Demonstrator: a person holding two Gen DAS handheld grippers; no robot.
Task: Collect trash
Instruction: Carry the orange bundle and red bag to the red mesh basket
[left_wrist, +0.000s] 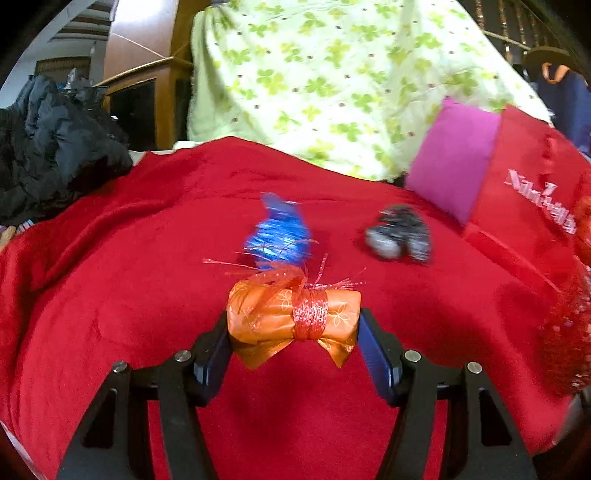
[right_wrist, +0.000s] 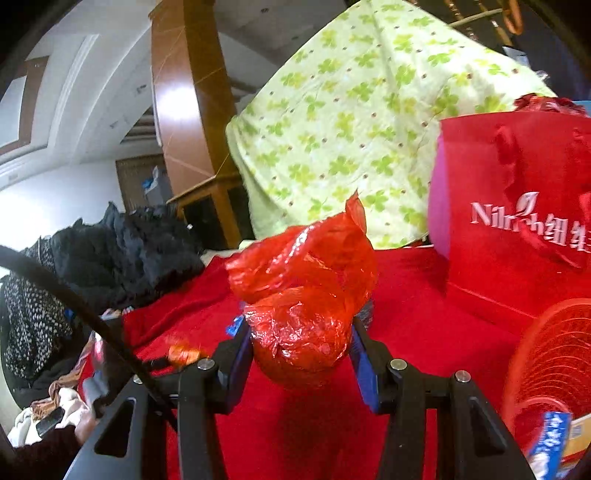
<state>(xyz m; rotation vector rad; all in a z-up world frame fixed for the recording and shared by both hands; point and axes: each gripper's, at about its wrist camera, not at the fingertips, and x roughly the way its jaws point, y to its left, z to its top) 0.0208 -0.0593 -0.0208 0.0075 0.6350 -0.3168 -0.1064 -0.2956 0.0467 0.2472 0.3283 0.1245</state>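
Each tool grips one piece: left tool (left_wrist: 293, 341) an orange bow (left_wrist: 293, 319), right tool (right_wrist: 301, 349) seemingly red plastic (right_wrist: 301, 295).

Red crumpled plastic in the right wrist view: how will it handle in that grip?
The red crumpled plastic, clamped in the right hand-held gripper, looks thin and creased, so probably very light and squashy. Its loose upper flap stands free above the pads, so it will likely flop and flutter. The glossy film may slip if the grip loosens.

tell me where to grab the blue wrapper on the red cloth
Grip the blue wrapper across its wide crinkled lower body, coming from above. It lies flat on the red cloth, tapering to a thin tail at the far end, so only the middle gives bulk. It is blurred, so this is approximate.
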